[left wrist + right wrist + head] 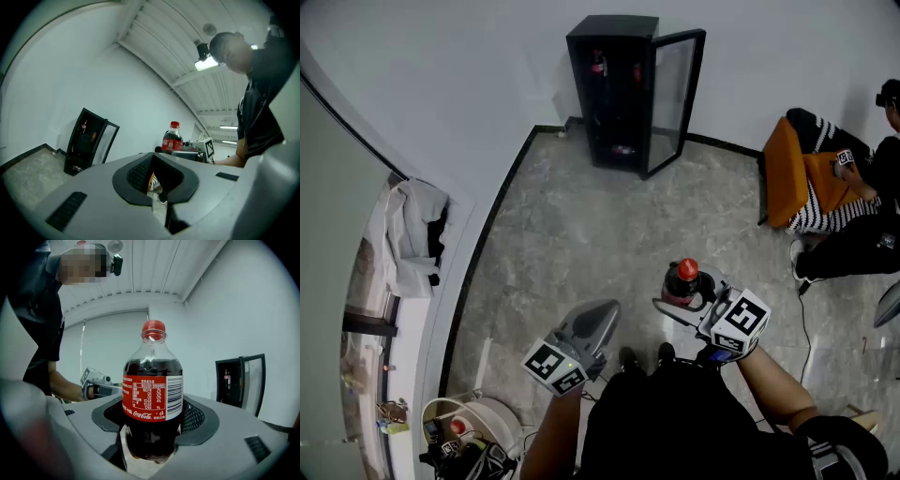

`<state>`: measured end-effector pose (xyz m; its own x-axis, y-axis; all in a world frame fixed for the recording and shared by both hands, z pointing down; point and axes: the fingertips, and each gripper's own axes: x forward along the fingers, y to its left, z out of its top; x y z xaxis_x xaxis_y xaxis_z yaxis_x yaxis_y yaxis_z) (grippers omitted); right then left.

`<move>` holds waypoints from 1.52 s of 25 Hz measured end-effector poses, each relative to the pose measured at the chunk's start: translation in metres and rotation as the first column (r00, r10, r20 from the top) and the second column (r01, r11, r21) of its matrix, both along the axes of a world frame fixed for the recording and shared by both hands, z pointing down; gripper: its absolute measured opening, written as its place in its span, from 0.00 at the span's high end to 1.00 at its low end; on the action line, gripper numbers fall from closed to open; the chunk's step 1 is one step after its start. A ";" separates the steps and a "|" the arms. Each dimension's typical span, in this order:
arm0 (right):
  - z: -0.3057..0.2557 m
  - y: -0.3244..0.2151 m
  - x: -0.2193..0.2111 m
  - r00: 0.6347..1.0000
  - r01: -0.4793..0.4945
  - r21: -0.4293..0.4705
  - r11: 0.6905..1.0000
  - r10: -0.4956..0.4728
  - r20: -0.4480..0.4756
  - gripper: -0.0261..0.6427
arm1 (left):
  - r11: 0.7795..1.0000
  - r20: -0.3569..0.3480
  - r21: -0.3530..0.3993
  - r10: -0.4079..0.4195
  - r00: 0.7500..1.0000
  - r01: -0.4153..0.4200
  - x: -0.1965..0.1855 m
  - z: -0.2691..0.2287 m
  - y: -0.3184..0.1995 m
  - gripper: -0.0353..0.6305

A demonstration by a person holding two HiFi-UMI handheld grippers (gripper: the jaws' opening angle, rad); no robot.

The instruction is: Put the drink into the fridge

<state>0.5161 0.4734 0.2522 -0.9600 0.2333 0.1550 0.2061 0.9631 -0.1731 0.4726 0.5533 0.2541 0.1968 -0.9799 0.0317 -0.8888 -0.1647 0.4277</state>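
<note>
The right gripper [680, 302] clamps the upright cola bottle [682, 279] at lower centre. It is best carried vertically, without swinging, to the open fridge [614, 89] at top centre. The left gripper [592, 323] is closed and empty.

orange chair [786, 173] is set by the white wall | crumpled white cloth [411, 234] is draped over the window ledge

the head camera looked steeply down from above onto the left gripper [602, 314], the right gripper [680, 302] and the floor [581, 225], the fridge [635, 94] well ahead. each gripper camera sat close behind its own jaws, facing roughly level; all three views shared the fridge and the cola bottle [682, 279].
</note>
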 end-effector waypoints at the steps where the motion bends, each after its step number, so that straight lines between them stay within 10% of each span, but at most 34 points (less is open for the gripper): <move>1: -0.001 -0.009 -0.001 1.000 0.001 0.014 1.000 -0.001 0.015 0.48 | 1.000 0.006 0.005 -0.007 1.000 0.007 -0.001 0.003 -0.005 0.93; 38: 0.026 -0.072 0.067 0.999 -0.010 -0.020 1.000 0.010 0.036 0.48 | 0.998 0.086 -0.061 -0.021 0.996 0.026 0.069 0.031 -0.069 0.93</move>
<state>0.5829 0.4017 0.2786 -0.9672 0.2262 0.1154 0.2029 0.9617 -0.1844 0.5419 0.4848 0.2850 0.1676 -0.9799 0.1082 -0.9257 -0.1187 0.3591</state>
